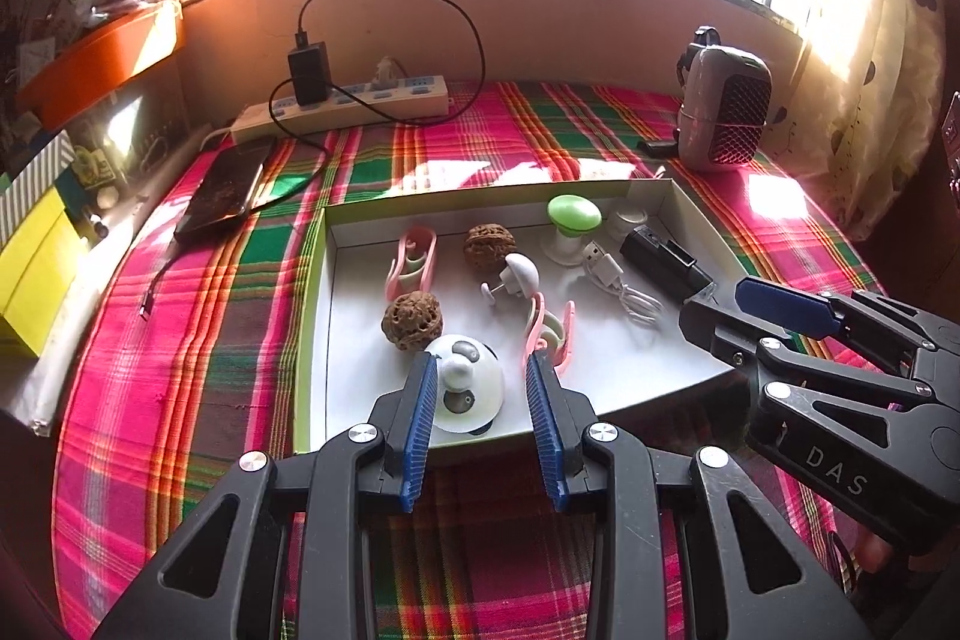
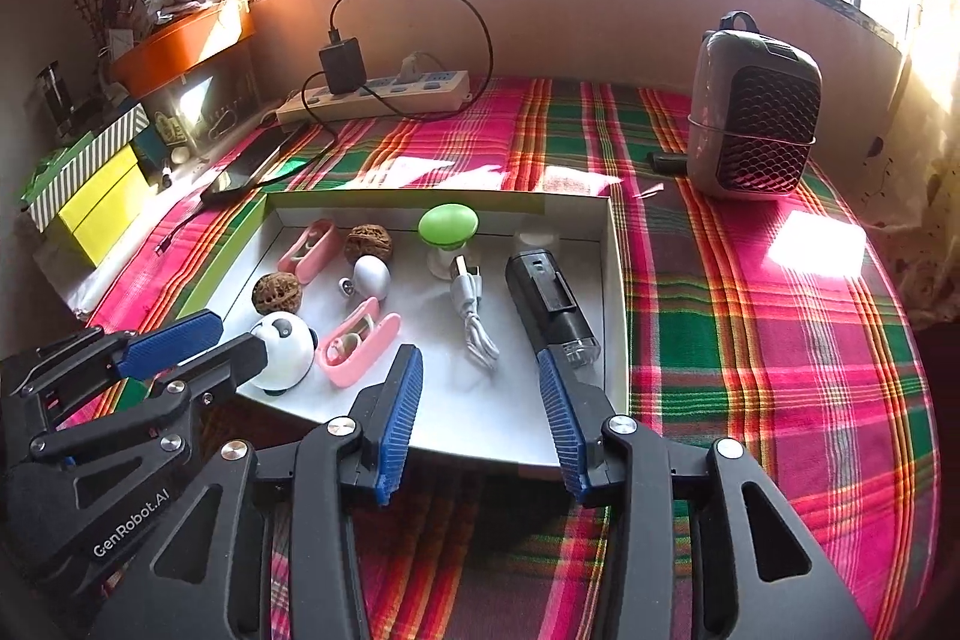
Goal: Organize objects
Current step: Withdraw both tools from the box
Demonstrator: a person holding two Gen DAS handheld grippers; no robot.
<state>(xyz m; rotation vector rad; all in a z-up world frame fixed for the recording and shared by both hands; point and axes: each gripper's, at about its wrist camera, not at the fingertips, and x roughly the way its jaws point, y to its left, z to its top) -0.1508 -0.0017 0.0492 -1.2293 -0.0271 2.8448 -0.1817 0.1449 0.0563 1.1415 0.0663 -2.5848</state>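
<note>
- Your left gripper [image 1: 480,388] is hovering at the near edge of the tray [image 1: 312,316], its blue pads [image 1: 420,424] standing apart with nothing pressed between them.
- Just ahead of those pads, the panda dome [image 1: 465,388] is sitting inside the tray's near edge, lined up with the gap but not clamped.
- Your right gripper [image 2: 480,388] is pointing into the tray's right half, jaws also apart and holding nothing.
- Its right pad is reaching close to the clear end of the black torch [image 2: 549,298], whose long axis is running away from you, roughly in line with the fingers.
- A white cable [image 2: 471,316] is lying lengthwise between the torch and the pink clip [image 2: 357,346], straight ahead of the right gap.
- Further in, two walnuts [image 1: 413,321], a second pink clip [image 1: 411,263], a white plug [image 1: 516,275] and a green mushroom lamp [image 1: 573,214] are crowding the tray's middle and back.
- Judging by position, the left hand is nearer the panda and the right is nearer the torch and cable.
- Outside the tray, on the plaid cloth [image 2: 750,328], a grey heater [image 2: 753,112], a power strip [image 2: 375,94] and a phone [image 1: 222,190] are standing well clear.
</note>
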